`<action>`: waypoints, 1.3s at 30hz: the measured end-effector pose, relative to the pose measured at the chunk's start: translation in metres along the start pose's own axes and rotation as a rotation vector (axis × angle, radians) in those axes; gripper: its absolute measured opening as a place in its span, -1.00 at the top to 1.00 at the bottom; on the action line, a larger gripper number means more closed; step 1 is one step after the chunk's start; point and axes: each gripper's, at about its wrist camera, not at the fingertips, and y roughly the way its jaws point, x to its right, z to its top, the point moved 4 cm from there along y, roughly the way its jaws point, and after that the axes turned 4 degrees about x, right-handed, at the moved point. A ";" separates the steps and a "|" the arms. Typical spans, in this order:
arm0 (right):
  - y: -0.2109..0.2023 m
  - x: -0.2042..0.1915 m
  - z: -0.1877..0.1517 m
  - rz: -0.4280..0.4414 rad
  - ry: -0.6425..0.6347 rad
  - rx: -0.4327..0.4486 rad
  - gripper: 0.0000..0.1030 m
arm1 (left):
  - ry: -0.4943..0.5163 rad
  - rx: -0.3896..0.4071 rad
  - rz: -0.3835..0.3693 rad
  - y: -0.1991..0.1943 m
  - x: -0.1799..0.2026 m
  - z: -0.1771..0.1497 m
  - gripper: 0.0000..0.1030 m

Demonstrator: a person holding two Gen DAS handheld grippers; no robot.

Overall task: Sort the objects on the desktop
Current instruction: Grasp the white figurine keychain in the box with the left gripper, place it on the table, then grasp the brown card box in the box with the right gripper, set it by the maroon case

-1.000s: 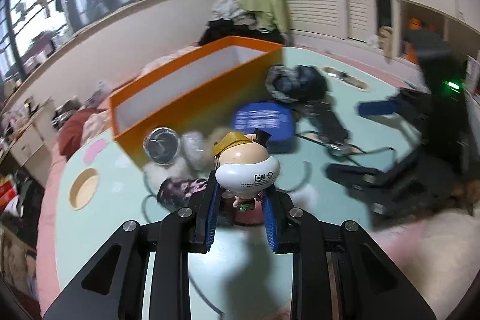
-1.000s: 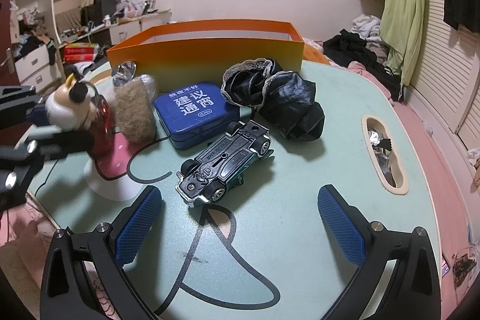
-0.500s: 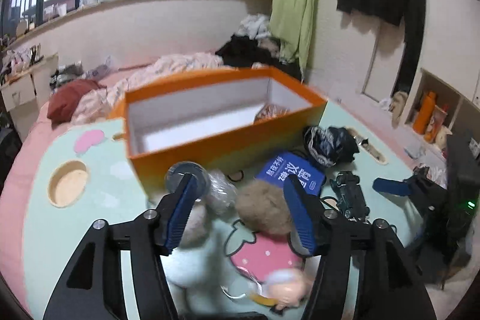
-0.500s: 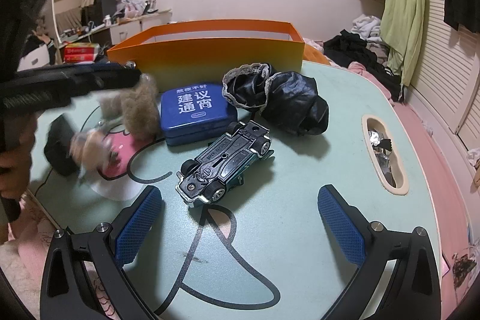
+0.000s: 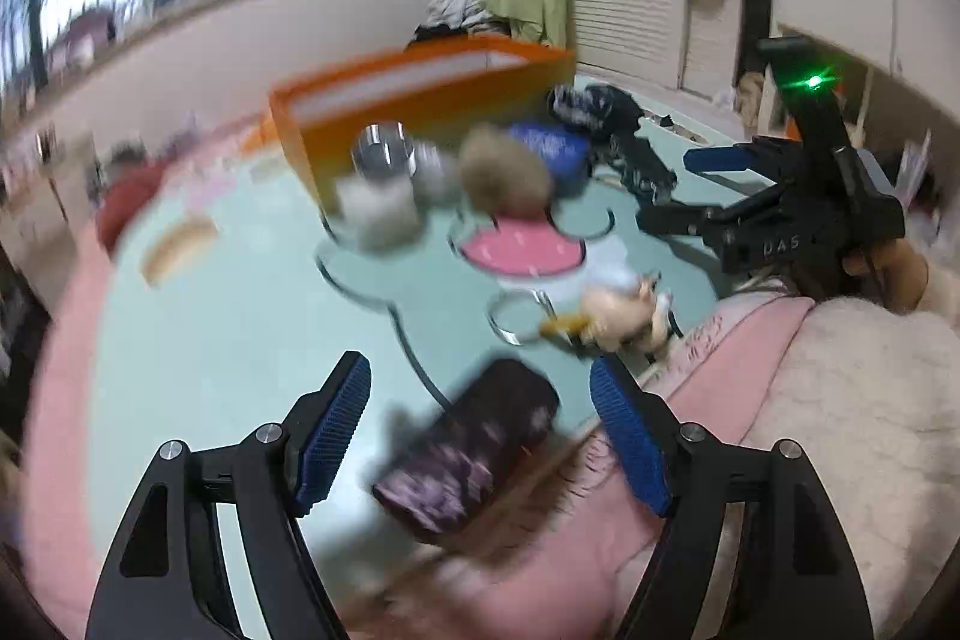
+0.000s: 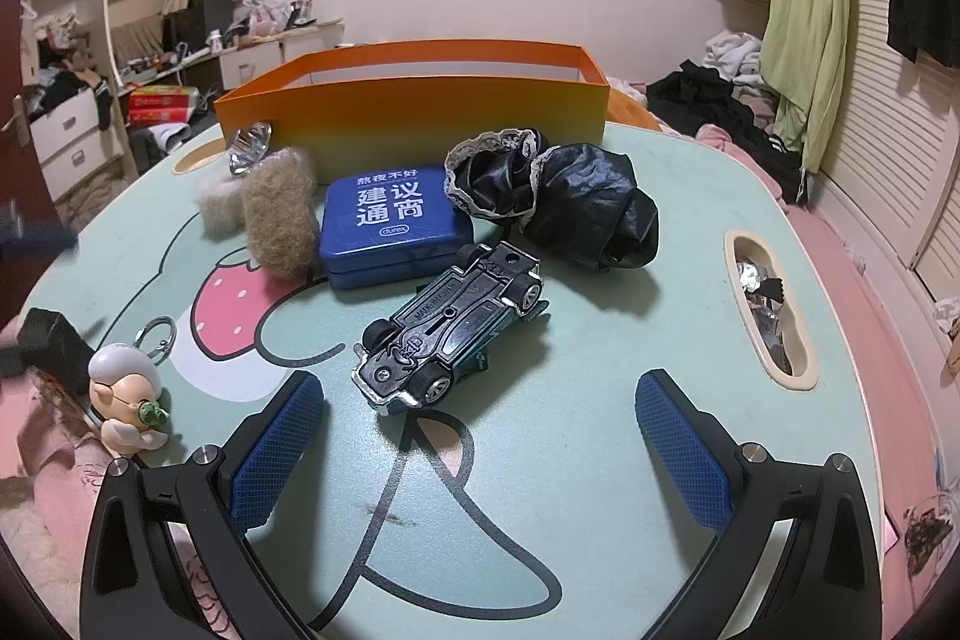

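Cluttered bedroom behind; our mint-green bench [image 6: 600, 460] with its strawberry print carries the items to sort, and the orange box [image 6: 414, 112] at upper centre of the right wrist view is, we judge, the bin for them.

Left gripper [image 5: 480, 436]: jaws opening, nothing pressed between the pads. A dark patterned pouch [image 5: 474, 454] lies blurred between and below them, at the bench's near edge; we cannot tell if it is touched. The figurine keychain [image 6: 126, 400] lies at lower left of the right wrist view, its ring toward the strawberry, apart from both grippers. We judge it slipped or was set down short of the box.

Right gripper [image 6: 480, 436]: jaws wide open, empty, hovering over the near bench. Just beyond it the toy car [image 6: 450, 328] lies on its roof, wheels up, long axis running from lower left to upper right of the frame. Behind it sit the blue tin [image 6: 393, 223], a brown fuzzy ball [image 6: 279, 226], and a black crumpled bag [image 6: 576, 202], probably all awaiting the box.
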 end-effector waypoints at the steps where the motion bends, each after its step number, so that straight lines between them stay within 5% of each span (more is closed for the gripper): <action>1: -0.001 0.000 0.000 -0.001 0.000 0.000 -1.00 | -0.026 0.004 0.006 0.006 0.000 -0.004 -0.48; 5: -0.002 -0.001 0.000 -0.001 -0.002 0.002 -1.00 | -0.047 0.107 0.075 0.020 0.006 0.002 -0.48; 17: -0.001 -0.003 0.000 0.004 -0.008 -0.008 -1.00 | -0.079 0.087 0.117 0.052 0.008 0.030 -0.61; 20: -0.008 -0.012 0.003 0.106 -0.030 -0.040 -1.00 | -0.084 0.094 0.121 0.050 0.008 0.028 -0.63; 23: -0.028 -0.012 0.024 0.161 -0.031 0.003 -0.87 | -0.093 0.105 0.137 0.048 0.008 0.026 -0.64; 27: -0.043 -0.007 0.097 0.133 -0.078 0.055 -0.56 | -0.092 0.104 0.140 0.048 0.007 0.026 -0.64; 31: 0.018 -0.008 0.174 0.187 -0.148 -0.167 -0.19 | -0.092 0.106 0.139 0.047 0.008 0.026 -0.64; 34: 0.078 -0.014 0.201 0.177 -0.234 -0.376 0.09 | -0.092 0.107 0.137 0.047 0.008 0.026 -0.64; 39: 0.151 -0.021 0.188 0.034 -0.404 -0.643 -0.04 | -0.092 0.112 0.132 0.046 0.008 0.026 -0.64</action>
